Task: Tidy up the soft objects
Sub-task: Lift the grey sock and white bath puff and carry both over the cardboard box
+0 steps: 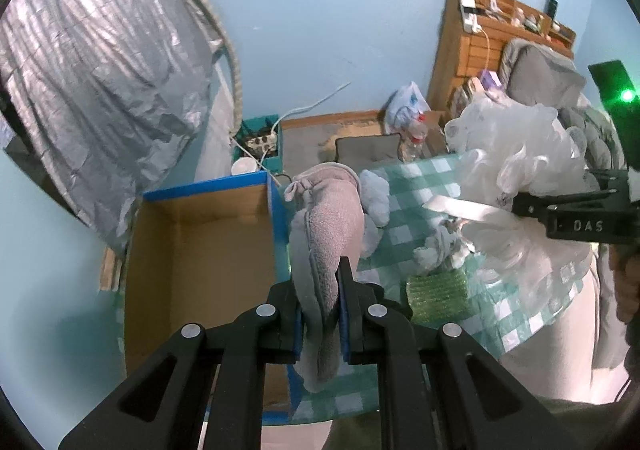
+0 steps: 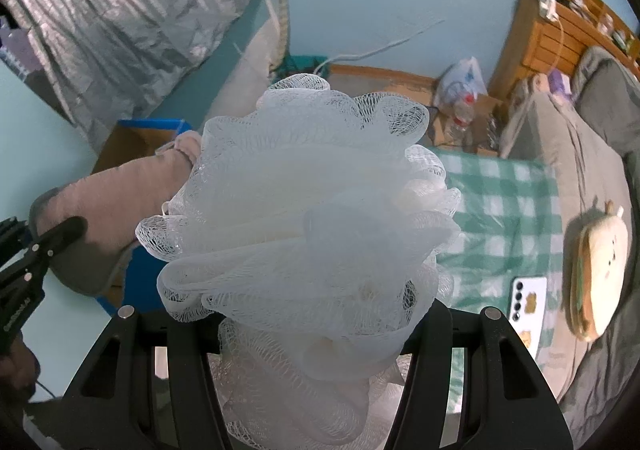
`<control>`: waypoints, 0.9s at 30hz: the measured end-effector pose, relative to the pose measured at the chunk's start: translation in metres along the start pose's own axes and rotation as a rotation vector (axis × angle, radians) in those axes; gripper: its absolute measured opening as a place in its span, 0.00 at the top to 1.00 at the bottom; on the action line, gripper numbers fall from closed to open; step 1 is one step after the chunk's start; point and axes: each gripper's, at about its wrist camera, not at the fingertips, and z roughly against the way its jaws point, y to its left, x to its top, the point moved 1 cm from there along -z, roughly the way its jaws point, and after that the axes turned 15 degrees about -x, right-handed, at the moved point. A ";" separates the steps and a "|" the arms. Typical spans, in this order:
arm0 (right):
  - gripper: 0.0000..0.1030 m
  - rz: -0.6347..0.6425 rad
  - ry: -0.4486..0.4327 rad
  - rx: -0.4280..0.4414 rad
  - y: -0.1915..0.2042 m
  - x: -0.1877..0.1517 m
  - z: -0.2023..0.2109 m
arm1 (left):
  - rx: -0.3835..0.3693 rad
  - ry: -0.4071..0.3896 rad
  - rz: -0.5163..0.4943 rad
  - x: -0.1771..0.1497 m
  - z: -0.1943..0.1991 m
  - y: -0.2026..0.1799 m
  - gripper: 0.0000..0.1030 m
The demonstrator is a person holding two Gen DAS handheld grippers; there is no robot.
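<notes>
My left gripper [image 1: 322, 314] is shut on a pinkish-grey plush slipper [image 1: 332, 226] and holds it above the right wall of an open cardboard box with blue edges [image 1: 200, 250]. My right gripper [image 2: 316, 334] is shut on a white mesh bath pouf [image 2: 312, 218], held in the air over the green checked cloth [image 2: 500, 210]; its fingertips are hidden by the mesh. The pouf [image 1: 520, 170] and right gripper [image 1: 516, 206] show at the right of the left wrist view. The slipper [image 2: 112, 210] and left gripper [image 2: 60, 238] show at the left of the right wrist view.
On the checked cloth [image 1: 424, 186] lie a green scrub sponge [image 1: 436, 290], a pale blue soft toy [image 1: 376, 198] and a grey-white rag [image 1: 440, 246]. A phone [image 2: 528, 306] and a sandwich-shaped plush [image 2: 600, 274] lie at the right. A wooden headboard [image 1: 472, 46] and bottles [image 1: 416, 134] stand behind.
</notes>
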 end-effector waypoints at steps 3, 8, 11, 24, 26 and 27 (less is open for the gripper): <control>0.45 0.023 -0.010 0.016 0.013 0.008 0.001 | 0.012 -0.021 0.021 0.001 0.010 0.009 0.87; 0.45 0.063 -0.026 0.044 0.037 0.022 0.002 | 0.037 -0.059 0.054 0.002 0.027 0.024 0.87; 0.45 0.091 -0.041 0.063 0.054 0.030 0.002 | 0.054 -0.081 0.075 0.002 0.037 0.035 0.87; 0.45 0.205 -0.059 0.136 0.129 0.055 -0.003 | 0.148 -0.098 0.172 -0.014 0.049 0.088 0.87; 0.45 0.221 -0.055 0.147 0.139 0.057 -0.003 | 0.159 -0.098 0.185 -0.018 0.050 0.097 0.87; 0.45 0.231 -0.053 0.151 0.145 0.059 -0.005 | 0.165 -0.097 0.190 -0.020 0.050 0.101 0.87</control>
